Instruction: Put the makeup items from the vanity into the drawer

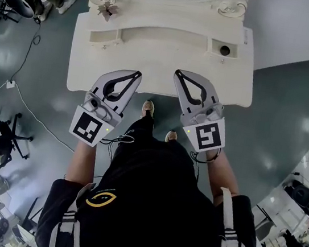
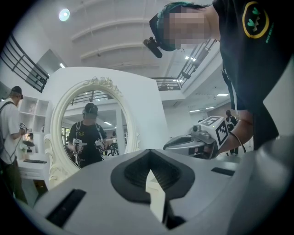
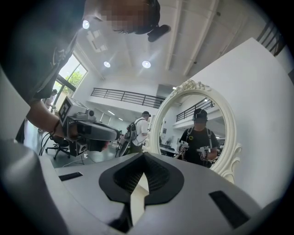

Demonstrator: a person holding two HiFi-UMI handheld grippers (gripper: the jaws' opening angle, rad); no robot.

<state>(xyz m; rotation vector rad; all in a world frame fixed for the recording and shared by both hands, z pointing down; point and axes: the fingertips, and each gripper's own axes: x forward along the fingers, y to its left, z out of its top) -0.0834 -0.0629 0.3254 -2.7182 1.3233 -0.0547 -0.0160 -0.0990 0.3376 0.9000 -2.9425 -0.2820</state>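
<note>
The only makeup item in sight is 1 small dark round piece (image 1: 225,50), sitting in a square recess at the back right of the white vanity (image 1: 151,68). It lies well ahead of the right gripper (image 1: 179,73) and farther still from the left gripper (image 1: 135,76), touching neither. Both grippers hover over the vanity's front edge, each with its 2 jaws pressed together on nothing.
</note>
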